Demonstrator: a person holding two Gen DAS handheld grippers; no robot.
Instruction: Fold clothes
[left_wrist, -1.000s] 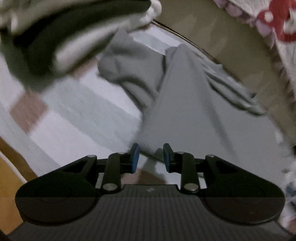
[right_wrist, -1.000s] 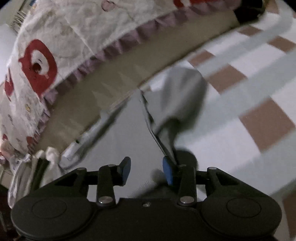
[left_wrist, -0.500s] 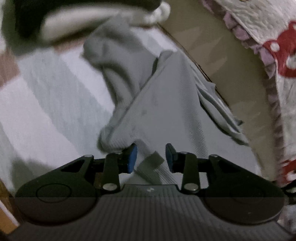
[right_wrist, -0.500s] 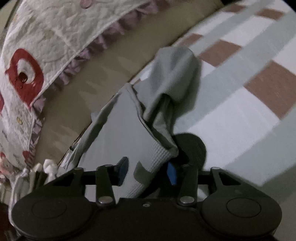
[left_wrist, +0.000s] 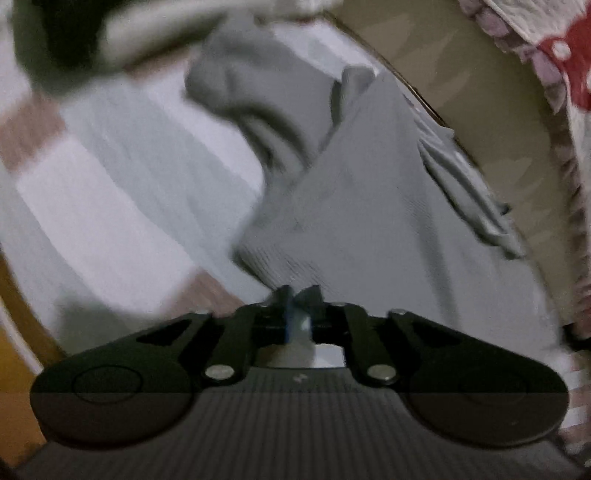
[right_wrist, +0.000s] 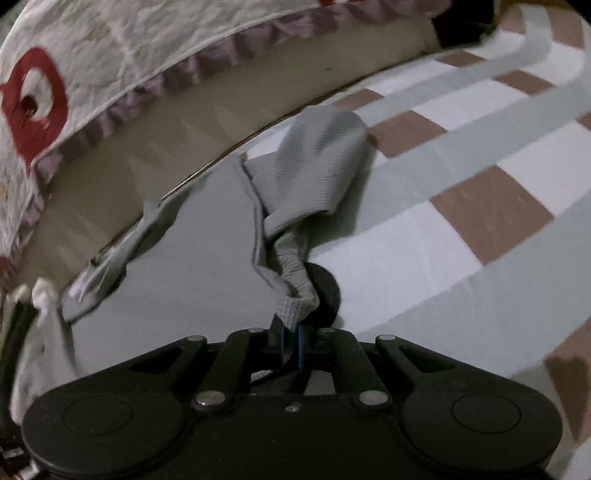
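My left tongs (left_wrist: 297, 291) are pinched together on the near hem of the grey garment (left_wrist: 388, 206), with a bit of pale cloth showing between the blue pads. My right tongs (right_wrist: 291, 330) are clamped too, gripping a bunched, ribbed corner of the same grey garment (right_wrist: 207, 251), which rises from the pads in a twisted strand.

The garment lies spread on the checked bedsheet (right_wrist: 461, 229), a pattern of white, pale green and brown squares. From the left wrist view, the body of the cloth stretches away from me toward the far right, fairly flat, while one sleeve (left_wrist: 258, 85) is crumpled and folded over at the far left of it. The other sleeve (left_wrist: 469, 195) lies in narrow folds along the right edge, just beside the beige strip (left_wrist: 480, 92) that borders the sheet. The picture here is blurred, so finer creases I cannot tell.

From the right wrist view, a sleeve (right_wrist: 321, 166) sits folded over in a rounded flap on the sheet, far of my tongs. Beyond the beige strip (right_wrist: 184, 125) lies a quilt (right_wrist: 110, 48) with red prints and a purple ruffled edge. A black-and-white bundle of fabric (left_wrist: 110, 33) lies at the far left in the left wrist view, blurred.
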